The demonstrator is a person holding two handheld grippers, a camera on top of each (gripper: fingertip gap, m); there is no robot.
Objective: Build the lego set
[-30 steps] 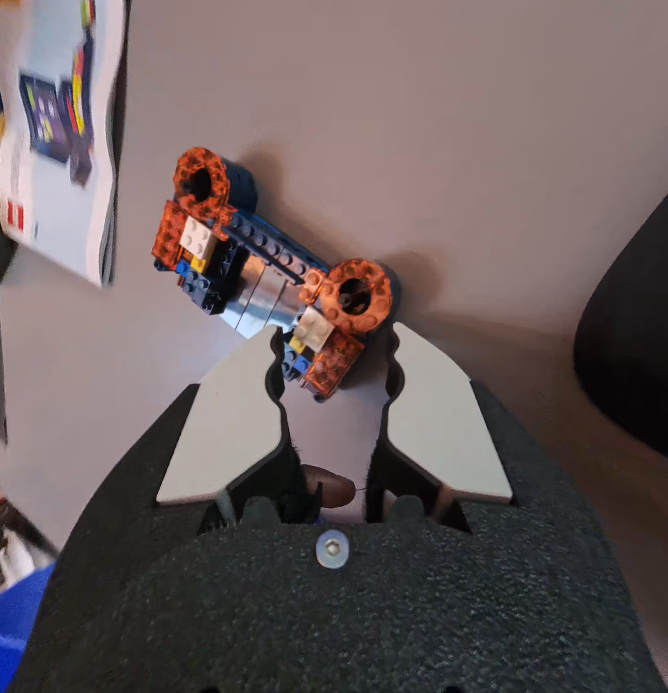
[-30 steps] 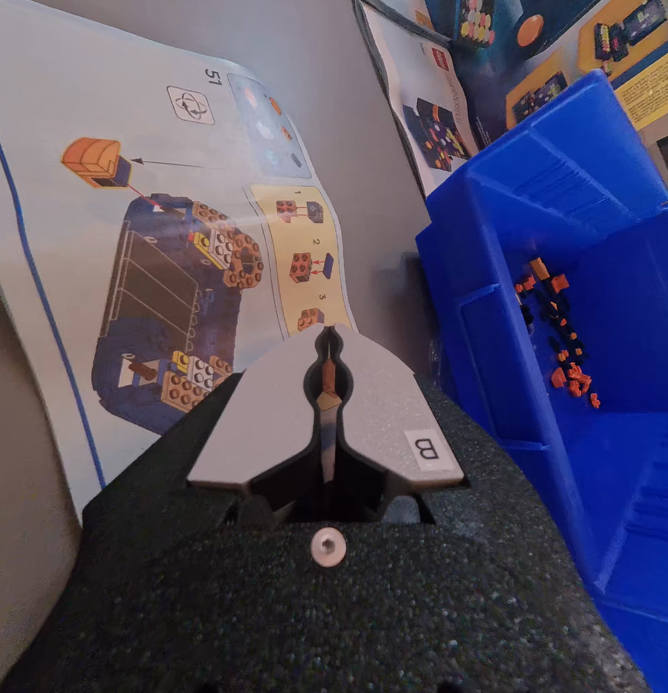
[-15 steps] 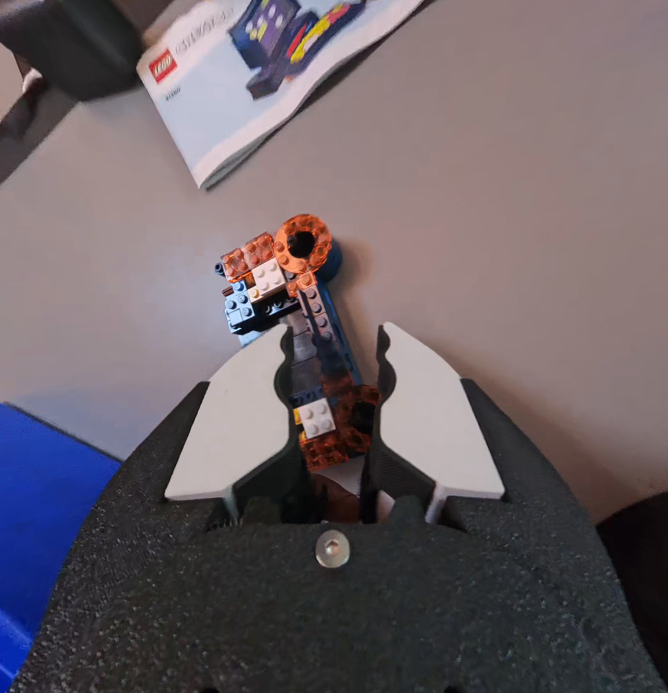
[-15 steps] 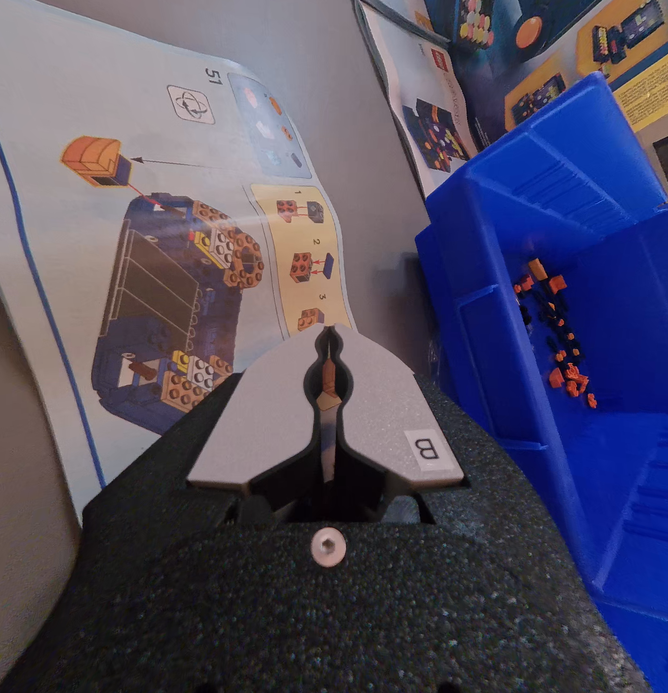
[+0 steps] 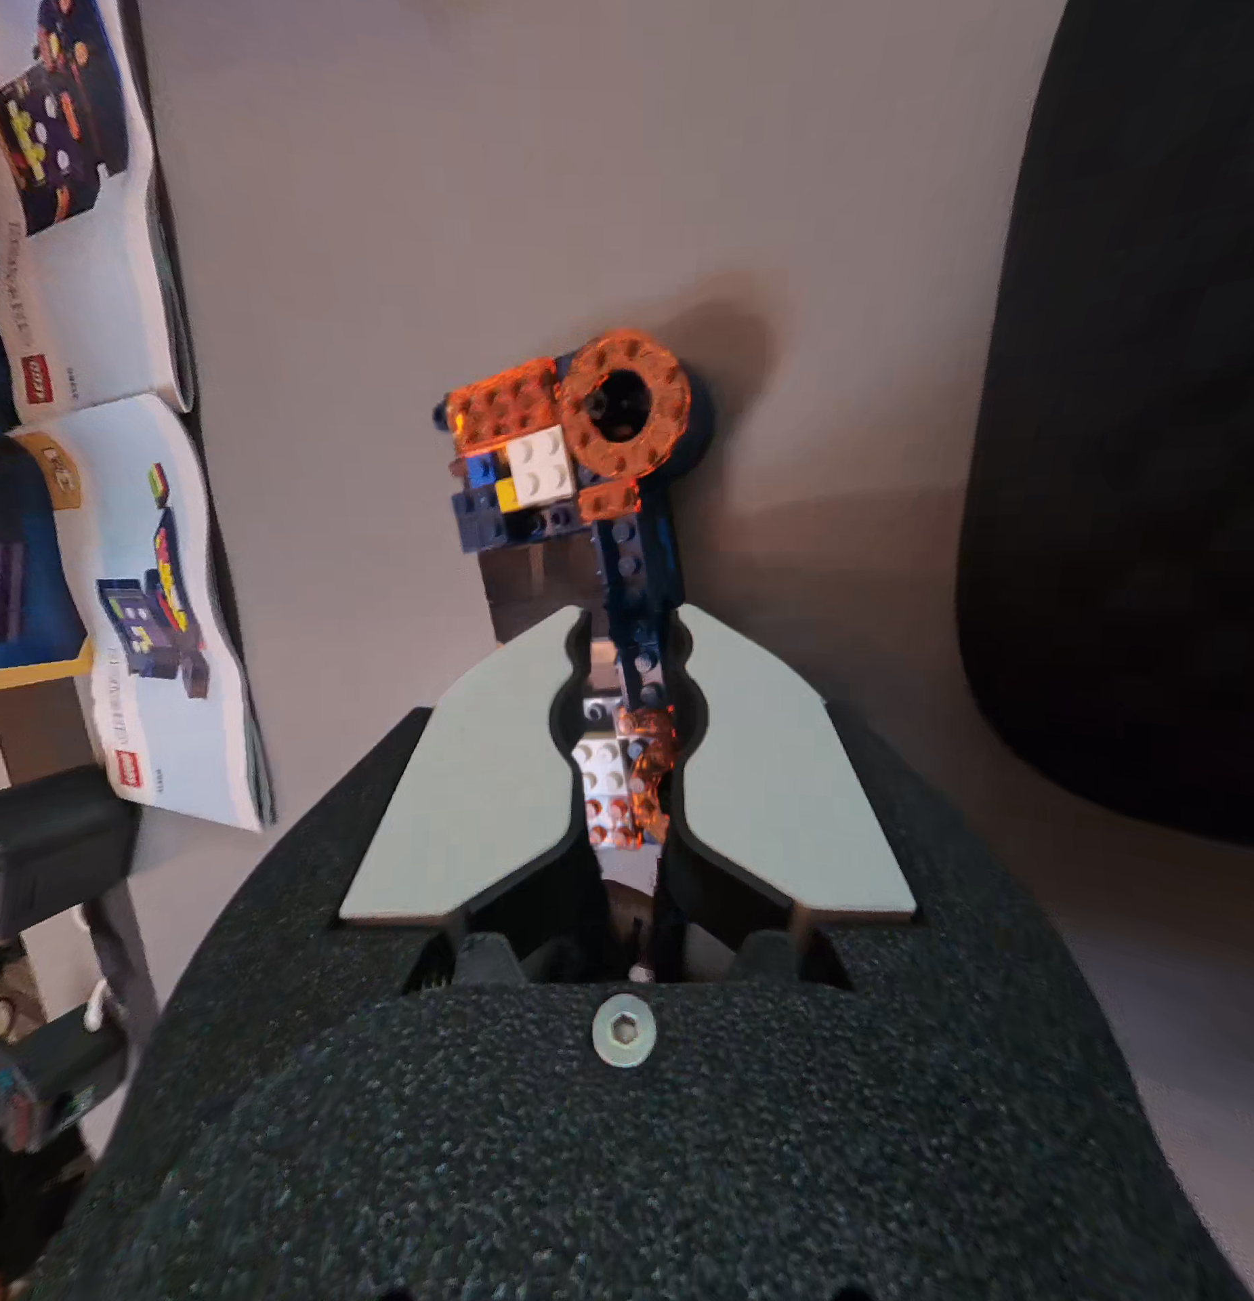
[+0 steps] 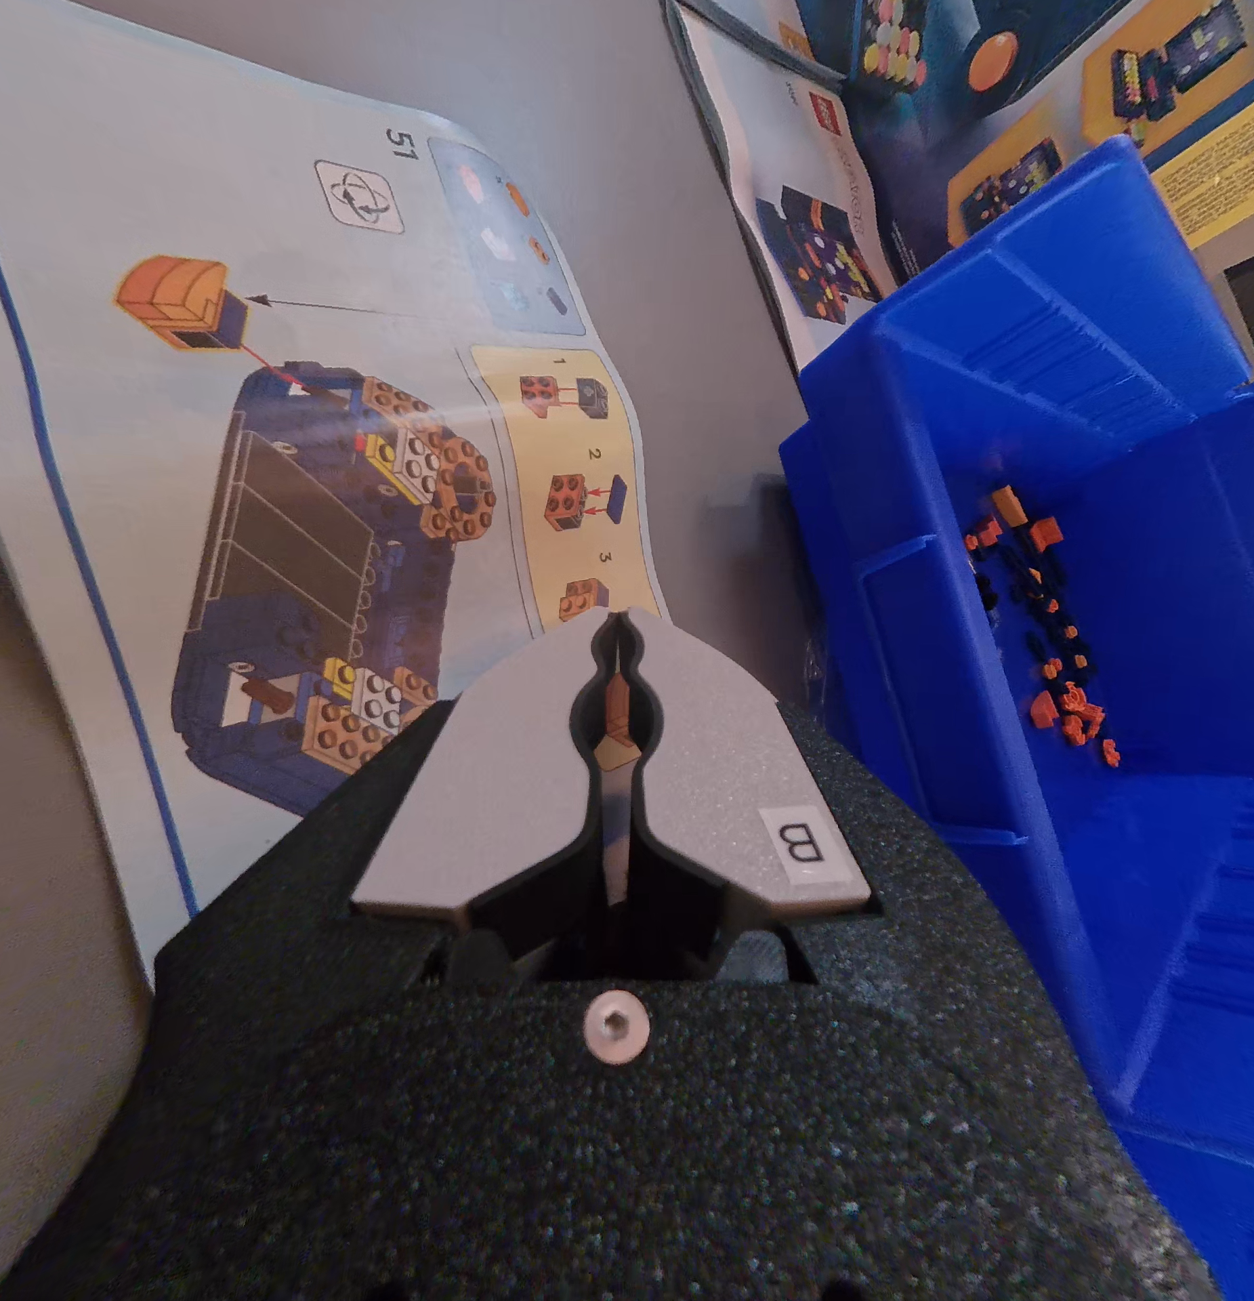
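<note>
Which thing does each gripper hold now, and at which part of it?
Left gripper: brick model, held by its dark blue bar. Right gripper: shut, holding nothing.

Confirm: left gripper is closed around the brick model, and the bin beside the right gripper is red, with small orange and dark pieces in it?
Not quite. The bin is blue, not red, as the right wrist view shows. The rest stands: small orange and dark pieces lie in it, and the left gripper is closed around the brick model.

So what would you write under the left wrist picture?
Left gripper closed around the dark blue spine of an orange-ringed toy brick model over a grey table, instruction booklets alongside.
</note>
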